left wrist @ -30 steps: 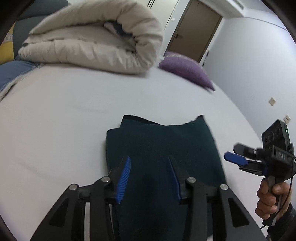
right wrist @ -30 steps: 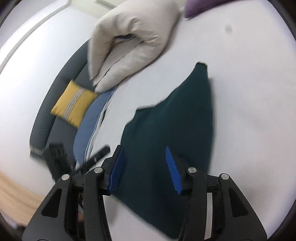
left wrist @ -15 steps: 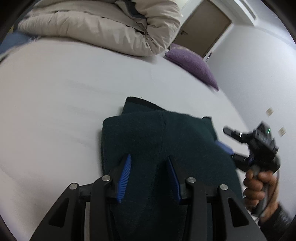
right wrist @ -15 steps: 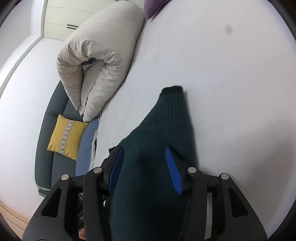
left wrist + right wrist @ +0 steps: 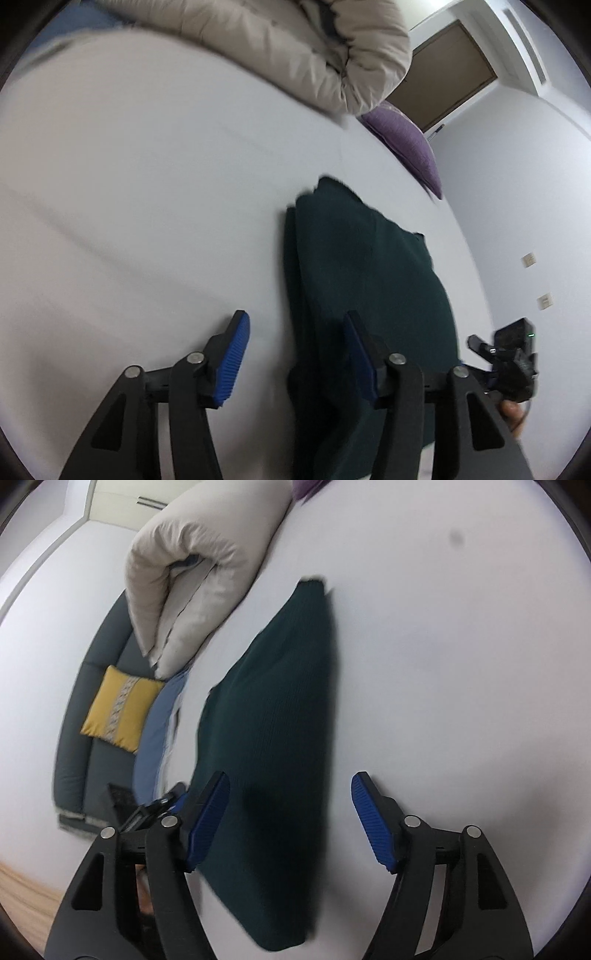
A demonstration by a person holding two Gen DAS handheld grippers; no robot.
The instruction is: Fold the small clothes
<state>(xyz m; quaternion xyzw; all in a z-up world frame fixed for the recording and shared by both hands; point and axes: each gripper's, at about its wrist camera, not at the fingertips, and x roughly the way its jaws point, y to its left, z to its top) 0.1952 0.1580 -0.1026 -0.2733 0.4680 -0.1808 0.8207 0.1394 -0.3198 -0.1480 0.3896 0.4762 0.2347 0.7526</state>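
Observation:
A dark green knitted garment (image 5: pixel 362 295) lies folded into a long narrow stack on the white bed sheet (image 5: pixel 147 192); it also shows in the right wrist view (image 5: pixel 273 738). My left gripper (image 5: pixel 295 354) is open and empty, hovering over the garment's left edge at its near end. My right gripper (image 5: pixel 291 812) is open and empty, its jaws wide, above the garment's right edge. The right gripper also shows at the lower right of the left wrist view (image 5: pixel 506 354), held in a hand.
A rolled beige duvet (image 5: pixel 295 48) lies at the far end of the bed, a purple pillow (image 5: pixel 406 144) beside it. A grey sofa (image 5: pixel 74 738) with a yellow cushion (image 5: pixel 118 709) stands beyond the bed's left side. A brown door (image 5: pixel 443 70) is behind.
Both grippers have let go of the garment and opened wide. The garment now lies folded narrower on the sheet. The left gripper has shifted left off the cloth.

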